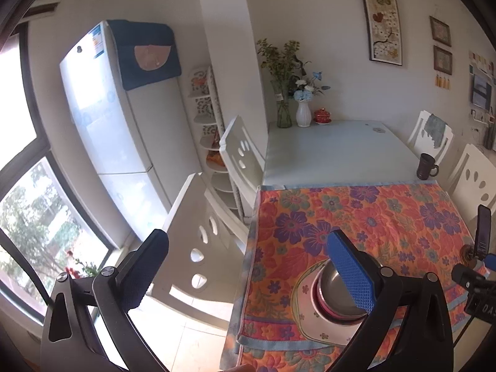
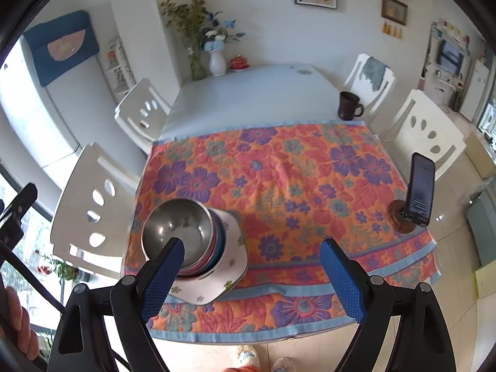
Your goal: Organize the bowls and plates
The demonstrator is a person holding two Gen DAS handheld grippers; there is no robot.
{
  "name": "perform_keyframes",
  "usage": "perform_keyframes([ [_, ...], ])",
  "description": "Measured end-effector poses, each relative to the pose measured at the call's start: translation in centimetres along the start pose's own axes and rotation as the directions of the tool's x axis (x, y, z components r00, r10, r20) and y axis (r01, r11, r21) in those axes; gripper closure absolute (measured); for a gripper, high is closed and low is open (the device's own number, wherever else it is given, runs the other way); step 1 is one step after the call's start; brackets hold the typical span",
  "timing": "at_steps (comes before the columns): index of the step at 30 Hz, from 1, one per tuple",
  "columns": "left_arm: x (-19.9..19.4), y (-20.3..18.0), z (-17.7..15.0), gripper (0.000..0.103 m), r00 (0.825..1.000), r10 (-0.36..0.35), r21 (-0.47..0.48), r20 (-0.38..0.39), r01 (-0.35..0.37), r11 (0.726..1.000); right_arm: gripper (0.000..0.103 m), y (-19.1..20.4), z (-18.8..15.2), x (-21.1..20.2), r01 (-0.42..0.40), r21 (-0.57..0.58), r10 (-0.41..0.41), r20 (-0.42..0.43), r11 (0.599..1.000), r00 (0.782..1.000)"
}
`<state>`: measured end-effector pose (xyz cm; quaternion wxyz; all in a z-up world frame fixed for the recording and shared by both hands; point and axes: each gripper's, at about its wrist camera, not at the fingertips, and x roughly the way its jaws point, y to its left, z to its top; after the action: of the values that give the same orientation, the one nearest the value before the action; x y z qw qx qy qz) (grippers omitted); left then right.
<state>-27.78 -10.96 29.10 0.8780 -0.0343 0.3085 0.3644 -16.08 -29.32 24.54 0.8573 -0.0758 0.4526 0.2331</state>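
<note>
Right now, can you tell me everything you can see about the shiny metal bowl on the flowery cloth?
The metal bowl is round, silvery and looks like steel, with a smooth, empty inside that shines with reflected light. It sits upright on top of a stack: under it show pink and blue rims of other bowls, and below those a white plate with little flowers, all near the front left corner of the flowery cloth. The right tool hangs open above it; whether its left pad touches the bowl cannot be told.

A dark mug [image 2: 349, 105] stands beyond the floral cloth [image 2: 279, 179]; a phone [image 2: 420, 189] leans upright at its right edge.
</note>
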Motion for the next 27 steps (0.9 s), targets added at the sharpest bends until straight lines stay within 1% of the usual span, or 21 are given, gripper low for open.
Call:
perform_keyframes([
  [4, 0.0, -1.8, -0.3, 0.001, 0.997, -0.078, 0.037, -0.012, 0.078, 0.996, 0.016, -0.4, 0.4, -0.7, 0.041, 0.001, -0.041, 0.028, 0.999, 0.999],
  [6, 0.2, -2.6, -0.8, 0.001, 0.994, -0.105, 0.049, -0.034, 0.106, 0.993, 0.015, -0.4, 0.4, -0.8, 0.062, -0.006, -0.062, 0.035, 0.998, 0.997],
  [8, 0.5, -3.0, -1.4, 0.001, 0.989, -0.136, 0.053, -0.064, 0.140, 0.989, 0.015, -0.2, 0.3, -0.6, 0.072, -0.006, -0.072, 0.026, 0.997, 0.997],
  [10, 0.5, -3.2, -2.0, 0.001, 0.985, -0.154, 0.057, -0.075, 0.159, 0.986, 0.015, 0.0, 0.1, -0.2, 0.066, -0.005, -0.066, 0.013, 0.998, 0.998],
  [13, 0.5, -3.3, -2.7, 0.001, 0.985, -0.152, 0.084, -0.080, 0.159, 0.984, 0.015, 0.7, -0.1, 0.2, 0.072, -0.016, -0.072, 0.005, 0.997, 0.997],
  [15, 0.8, -3.2, -3.3, 0.001, 0.985, -0.149, 0.085, -0.084, 0.156, 0.984, 0.015, 1.3, -0.3, 0.5, 0.088, -0.024, -0.088, 0.007, 0.996, 0.996],
  [20, 1.7, -2.9, -4.9, 0.001, 0.974, -0.182, 0.071, -0.135, 0.193, 0.979, 0.015, 2.6, -1.7, 1.5, 0.113, -0.023, -0.113, -0.012, 0.993, 0.993],
  [24, 2.1, -2.9, -5.7, 0.001, 0.970, -0.174, 0.077, -0.172, 0.189, 0.979, 0.015, 3.6, -2.7, 2.5, 0.102, -0.030, -0.104, -0.055, 0.994, 0.993],
  [27, 2.3, -2.6, -6.1, 0.001, 0.970, -0.164, 0.070, -0.181, 0.179, 0.981, 0.015, 4.5, -2.9, 2.8, 0.092, -0.043, -0.095, -0.064, 0.995, 0.993],
])
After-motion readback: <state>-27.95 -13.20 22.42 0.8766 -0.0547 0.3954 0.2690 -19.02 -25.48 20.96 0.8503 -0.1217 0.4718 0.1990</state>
